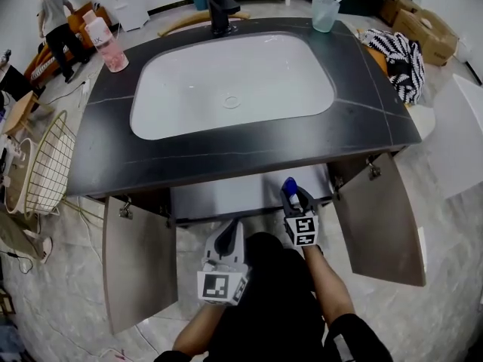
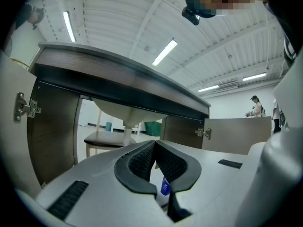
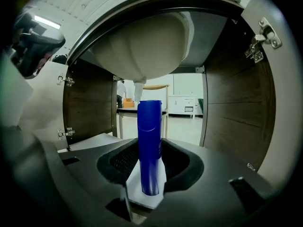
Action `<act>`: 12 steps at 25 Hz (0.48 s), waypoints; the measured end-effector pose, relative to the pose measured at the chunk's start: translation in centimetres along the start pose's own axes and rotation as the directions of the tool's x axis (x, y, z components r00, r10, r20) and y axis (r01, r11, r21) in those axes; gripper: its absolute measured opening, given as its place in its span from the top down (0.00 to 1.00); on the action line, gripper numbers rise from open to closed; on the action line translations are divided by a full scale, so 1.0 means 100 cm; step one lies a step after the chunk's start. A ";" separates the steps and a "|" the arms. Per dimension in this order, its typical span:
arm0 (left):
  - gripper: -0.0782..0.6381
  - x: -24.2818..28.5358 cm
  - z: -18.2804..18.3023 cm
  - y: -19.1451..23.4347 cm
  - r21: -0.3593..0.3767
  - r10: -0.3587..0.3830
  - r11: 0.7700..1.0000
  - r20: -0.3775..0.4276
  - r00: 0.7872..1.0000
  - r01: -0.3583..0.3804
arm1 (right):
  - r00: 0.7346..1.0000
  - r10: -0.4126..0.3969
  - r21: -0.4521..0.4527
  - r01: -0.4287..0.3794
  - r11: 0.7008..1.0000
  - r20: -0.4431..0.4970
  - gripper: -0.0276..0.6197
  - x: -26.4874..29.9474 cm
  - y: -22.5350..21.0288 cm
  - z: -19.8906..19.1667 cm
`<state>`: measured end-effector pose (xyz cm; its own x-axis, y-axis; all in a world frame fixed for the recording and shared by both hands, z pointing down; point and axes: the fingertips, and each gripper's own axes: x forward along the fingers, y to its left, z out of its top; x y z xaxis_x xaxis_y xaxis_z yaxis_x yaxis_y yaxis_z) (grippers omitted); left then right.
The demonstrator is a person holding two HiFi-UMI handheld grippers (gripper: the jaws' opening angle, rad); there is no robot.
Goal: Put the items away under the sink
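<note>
Blue-and-white tube (image 3: 149, 145), black countertop (image 1: 106, 149), white basin (image 1: 189, 81), pink bottle (image 1: 108, 44), black-and-white striped cloth (image 1: 398, 57)

Light: bright and even, from ceiling strip lamps (image 2: 164, 52).
Glare: soft sheen on the white sink (image 1: 231, 81); dull streaks on the dark counter (image 1: 249, 151).
Shadow: cabinet (image 3: 90, 108) interior dim; a dark band under the counter edge.
Distortion: strong fisheye in every view; straight edges bow, gripper views black at the corners.
Focus: jaws close to the lens soft; tube (image 3: 149, 145) fairly sharp.
</note>
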<state>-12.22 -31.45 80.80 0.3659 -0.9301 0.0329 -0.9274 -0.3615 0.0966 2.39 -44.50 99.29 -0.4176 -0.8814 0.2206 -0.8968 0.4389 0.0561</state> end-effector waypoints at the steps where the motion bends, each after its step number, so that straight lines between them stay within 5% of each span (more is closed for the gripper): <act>1: 0.87 0.003 0.001 0.000 -0.014 0.002 1.000 0.003 1.000 -0.002 | 1.000 -0.003 0.000 0.003 1.000 -0.004 0.73 0.004 -0.002 -0.003; 12: 0.87 0.032 0.001 0.003 -0.046 0.006 0.999 0.011 1.000 -0.005 | 0.999 -0.019 0.014 0.020 1.000 -0.043 0.73 0.041 -0.009 -0.028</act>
<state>-11.33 -34.53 80.79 0.3596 -0.9328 0.0225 -0.9248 -0.3531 0.1419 1.88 -48.00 102.86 -0.3937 -0.8814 0.2612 -0.9067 0.4190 0.0473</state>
